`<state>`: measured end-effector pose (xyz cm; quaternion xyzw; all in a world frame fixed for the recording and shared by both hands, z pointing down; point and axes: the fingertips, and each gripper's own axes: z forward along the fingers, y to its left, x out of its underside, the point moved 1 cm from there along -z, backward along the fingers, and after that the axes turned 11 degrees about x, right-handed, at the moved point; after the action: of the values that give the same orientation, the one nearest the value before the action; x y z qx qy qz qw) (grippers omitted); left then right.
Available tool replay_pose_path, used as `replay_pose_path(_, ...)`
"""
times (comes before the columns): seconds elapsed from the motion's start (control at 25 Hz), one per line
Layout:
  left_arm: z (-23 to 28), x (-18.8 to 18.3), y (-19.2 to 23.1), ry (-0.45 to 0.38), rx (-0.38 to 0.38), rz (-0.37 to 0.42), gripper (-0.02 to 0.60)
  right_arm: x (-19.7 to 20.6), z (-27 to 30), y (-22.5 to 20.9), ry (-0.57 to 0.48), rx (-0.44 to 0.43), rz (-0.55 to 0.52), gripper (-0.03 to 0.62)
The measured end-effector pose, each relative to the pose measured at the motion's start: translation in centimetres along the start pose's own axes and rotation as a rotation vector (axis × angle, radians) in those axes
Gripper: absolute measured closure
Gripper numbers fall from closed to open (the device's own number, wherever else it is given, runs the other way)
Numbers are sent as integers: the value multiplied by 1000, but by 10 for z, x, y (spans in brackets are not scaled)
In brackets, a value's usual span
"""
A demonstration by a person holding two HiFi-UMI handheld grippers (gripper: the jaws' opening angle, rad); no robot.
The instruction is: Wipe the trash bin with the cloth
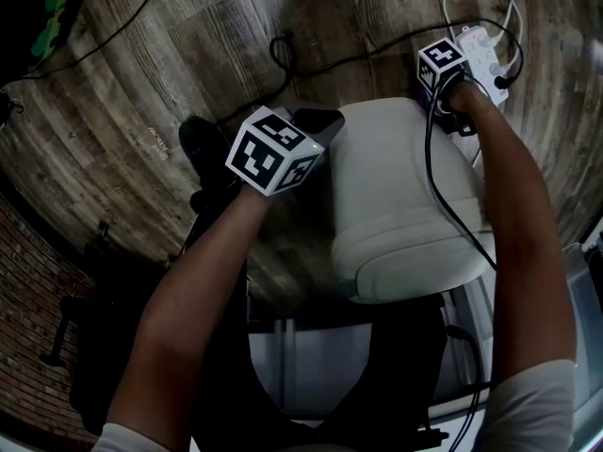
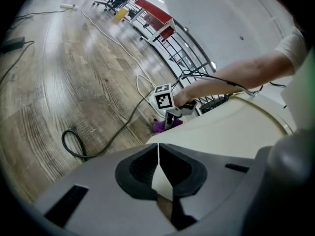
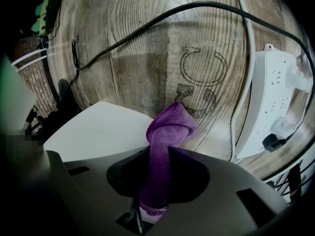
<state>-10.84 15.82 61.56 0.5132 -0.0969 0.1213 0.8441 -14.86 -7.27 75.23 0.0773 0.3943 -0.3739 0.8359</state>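
Observation:
The cream trash bin (image 1: 405, 196) stands on the wooden floor just in front of me. My left gripper (image 1: 316, 122) sits at the bin's far left corner. In the left gripper view its jaws (image 2: 158, 150) are shut tip to tip, with the bin's pale top (image 2: 236, 132) right behind them. My right gripper (image 1: 443, 97) is at the bin's far right edge. It is shut on a purple cloth (image 3: 167, 129) that bulges past the fingertips, over the bin's corner (image 3: 98, 129). From the left gripper view the cloth (image 2: 160, 127) hangs at the bin's edge under the right gripper's marker cube (image 2: 164, 97).
A white power strip (image 1: 485, 59) with plugs lies on the floor beyond the bin, close to the right gripper. Black cables (image 1: 283, 55) loop across the floor planks. A metal railing (image 2: 187, 48) runs behind. A brick wall (image 1: 38, 281) is at the left.

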Motion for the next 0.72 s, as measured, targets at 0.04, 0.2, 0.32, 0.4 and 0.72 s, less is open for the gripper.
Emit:
replay_pose_path(0.04,-1,0,0,-2,1,0,572,-3,-2,3,-6,-13,9,502)
replay_pose_path(0.2,-7,3,1,-11,0,-3,572,-13,-9,15,-15,-35,11,503)
replay_pose_path(0.32,-12,4,2,-19,-3,-7,572,-17,-11,20,0,-21,-10,502)
replay_pose_path(0.4,-16,5,4,-25,-4,-8,572,-20,-13,24,9,-15,-21,502)
replay_pose_path(0.72,-31,14,11,-38,-11,-16,572,-38,-23,50,17,-9,-64,503)
